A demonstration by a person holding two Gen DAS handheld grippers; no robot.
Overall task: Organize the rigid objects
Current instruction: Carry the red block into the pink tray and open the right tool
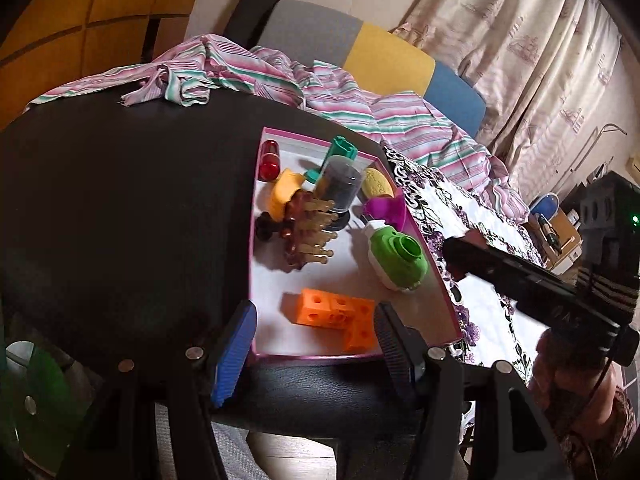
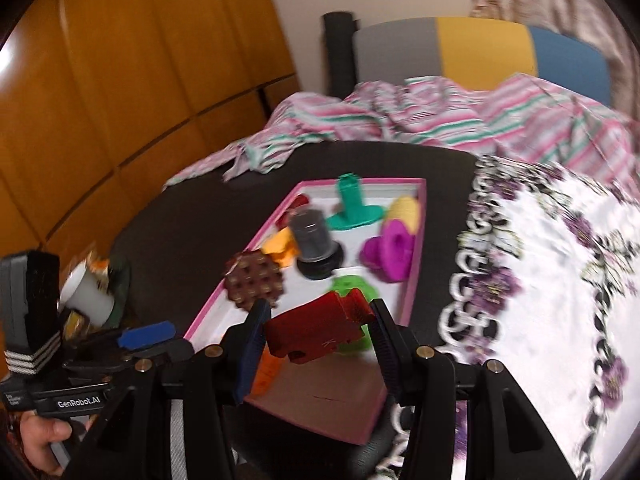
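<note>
While the right gripper (image 2: 316, 340) carries a dark red block (image 2: 316, 332) pinched between its fingers, long side crosswise, the pink-rimmed tray (image 2: 414, 248) of toys lies just ahead and below. Beside it, the left gripper (image 1: 316, 344) hangs empty, fingers wide, over the tray's near edge.

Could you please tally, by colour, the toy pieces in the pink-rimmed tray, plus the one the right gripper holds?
Red: 2, capsule and block in the right gripper
Orange: 1, holed blocks
Yellow: 2
Green or teal: 2
Magenta: 1
Brown: 1, pegboard
Grey: 1, cylinder
Total: 10
</note>
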